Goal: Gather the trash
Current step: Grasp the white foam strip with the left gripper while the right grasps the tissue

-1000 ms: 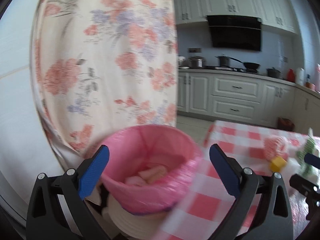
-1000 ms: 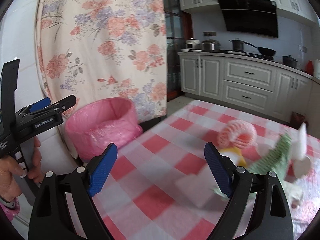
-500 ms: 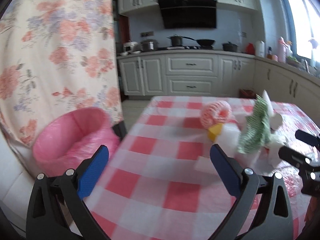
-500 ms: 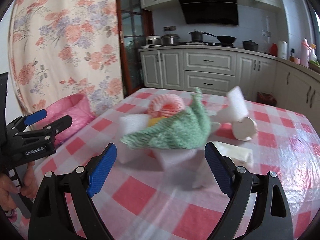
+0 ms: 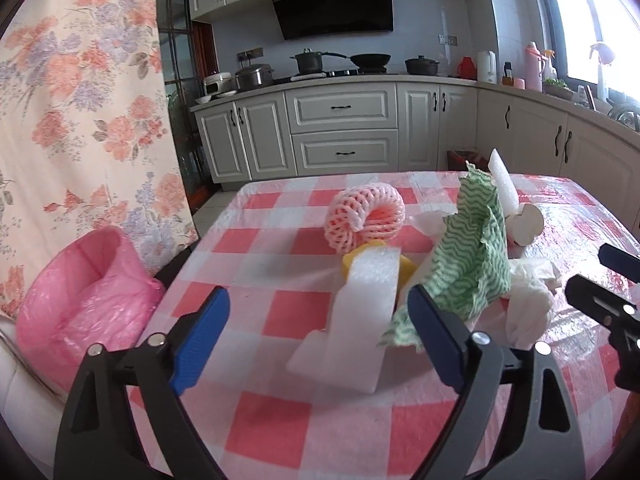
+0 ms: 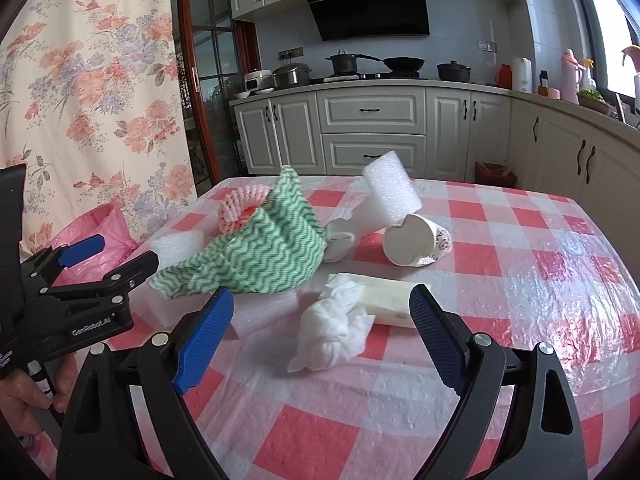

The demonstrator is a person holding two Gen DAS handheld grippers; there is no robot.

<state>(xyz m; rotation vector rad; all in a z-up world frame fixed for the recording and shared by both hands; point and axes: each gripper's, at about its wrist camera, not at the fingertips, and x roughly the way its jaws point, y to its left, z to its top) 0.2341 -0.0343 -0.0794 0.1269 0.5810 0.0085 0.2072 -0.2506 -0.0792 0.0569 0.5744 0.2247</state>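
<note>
Left wrist: pink bin [image 5: 80,292] | right wrist: crumpled tissue [image 6: 336,328]

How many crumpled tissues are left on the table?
1: the crumpled tissue lies near the table's front edge, just ahead of the open right tool, beside the green cloth. Others may be hidden under that cloth.

White kitchen cabinets [image 5: 344,132], black range hood [image 5: 332,8], floral curtain [image 5: 80,120], bright window [image 5: 600,20].
</note>
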